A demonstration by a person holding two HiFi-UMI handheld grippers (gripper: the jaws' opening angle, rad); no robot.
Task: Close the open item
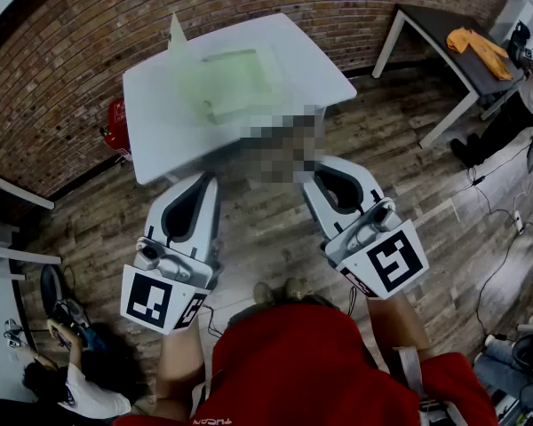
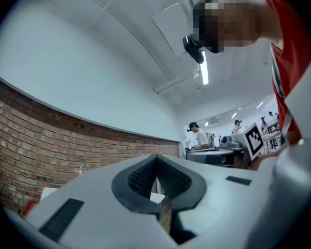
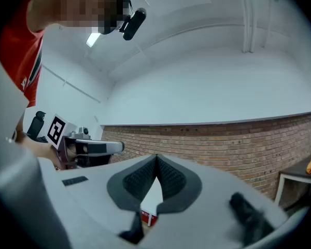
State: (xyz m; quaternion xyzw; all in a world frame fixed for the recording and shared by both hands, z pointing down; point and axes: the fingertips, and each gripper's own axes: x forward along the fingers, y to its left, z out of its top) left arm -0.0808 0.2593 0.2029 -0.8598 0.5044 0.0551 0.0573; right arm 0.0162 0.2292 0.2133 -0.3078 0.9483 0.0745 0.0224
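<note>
Item: closing task, not yet engaged. Hazards, as judged: the left gripper (image 1: 206,181) is held low in the lower left of the head view, well short of the white table (image 1: 160,145). If it is brought in fast against the raised flap (image 1: 176,32) at the upper left of the pale open box (image 1: 235,82), the light box could be pushed across the tabletop instead of being closed. A one-sided press could also leave the lid skewed or half seated. The box is rendered soft and blurred, so its hinge line cannot be read, and a push from the wrong side could fold the flap outward. The right gripper (image 1: 314,172), at lower centre-right, is equally far off, and an unbraced box is likely to slide if only one gripper is used. Fingers: in the left gripper view the ribbed pads are seen meeting at the tip with nothing between them, and the same is seen in the right gripper view; both are closed and empty. Position: the box lies on the table in the upper centre of the head view, above and between the two sets of fingertips and well apart from both. It is nearer the table's far side than its near edge.
</note>
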